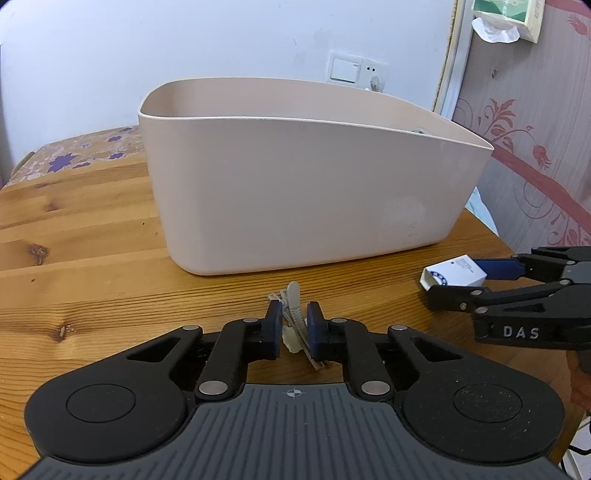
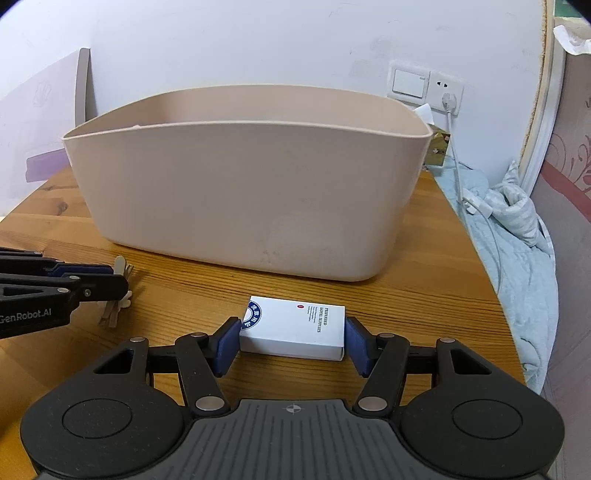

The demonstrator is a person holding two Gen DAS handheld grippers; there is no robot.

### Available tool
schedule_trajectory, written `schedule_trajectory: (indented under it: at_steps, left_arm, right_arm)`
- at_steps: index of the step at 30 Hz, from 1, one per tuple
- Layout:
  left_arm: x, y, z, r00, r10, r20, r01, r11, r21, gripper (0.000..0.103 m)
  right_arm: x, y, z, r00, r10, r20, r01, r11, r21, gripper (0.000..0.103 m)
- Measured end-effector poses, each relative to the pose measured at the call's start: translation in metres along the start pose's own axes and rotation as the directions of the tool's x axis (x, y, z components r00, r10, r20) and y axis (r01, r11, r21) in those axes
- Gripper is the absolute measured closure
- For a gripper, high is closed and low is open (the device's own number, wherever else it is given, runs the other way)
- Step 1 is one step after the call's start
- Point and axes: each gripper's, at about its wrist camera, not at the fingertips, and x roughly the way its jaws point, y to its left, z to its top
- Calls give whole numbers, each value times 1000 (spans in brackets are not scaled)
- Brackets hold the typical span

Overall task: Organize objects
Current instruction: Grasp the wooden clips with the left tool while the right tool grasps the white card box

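A large beige plastic bin [image 1: 295,177] [image 2: 240,192] stands on the wooden table [image 1: 92,236]. In front of it, my left gripper [image 1: 293,321] [image 2: 118,280] is shut on a beige toothed hair clip [image 1: 293,295] [image 2: 110,314], which stands tilted between the blue pads and reaches down to the table. To the right, my right gripper [image 2: 291,339] [image 1: 461,282] is shut on a small white printed box [image 2: 295,325] [image 1: 448,273], one pad pressing on each short side. The box sits low over the table, close to the bin's front wall. Most of the bin's inside is hidden.
A wall switch and a socket with a plug [image 2: 448,99] sit behind the bin, and a white cable hangs down from the plug. A light-blue blanket [image 2: 517,221] lies past the table's right edge. A floral cloth [image 1: 74,155] lies beyond the table's far left, and a tissue box [image 1: 509,18] sits at the top right.
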Motion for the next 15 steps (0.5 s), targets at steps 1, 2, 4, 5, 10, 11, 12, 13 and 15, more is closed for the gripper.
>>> schedule_trajectory:
  at_steps: [1,2,4,5,10,11,12,13,15]
  left_arm:
    - [-1,1,-1,1000,-3,0,3,1000,-1,90]
    - [-2,1,-1,1000,-5,2,5,1000,-2,90]
    - [-6,0,-2,1000,-2,14,2,1000,5,96]
    - [-7,0,-2,1000,-6,14,6,1000,3,99]
    - [-8,3,-2,1000,-6,9,7,1000,-3,102]
    - [-6,4,-2,1000,-9,-1,9,1000,-6,102]
    - [-6,4,-3,1000,-14,0,14,1000,-13,102]
    - [-5,4,-2,1000,-13,-3,13,1000,-14,102]
    - [-4,4,0,1000,-11,-11,10,1000,-18,102]
  right_arm:
    - [-2,-1,0,1000,0,4,0,1000,3,45]
    - [-5,-2,-1,1000,0,7,0,1000,7,45]
    - [-7,-4,1,1000,3,13,-3,1000,13,45]
    - [-9,-5,2,1000,4,17,-4,1000,14,46]
    - [-13,-2,2,1000,11,22,-11,1000,5,45]
    - [-14,0,1,1000,10,22,-11,1000,5,45]
    - [-14,0,1,1000,12,21,-12,1000,4,45]
    - [-14,1,1,1000,12,20,-12,1000,4,45]
    - [-14,1,1,1000,12,18,-12,1000,6,45]
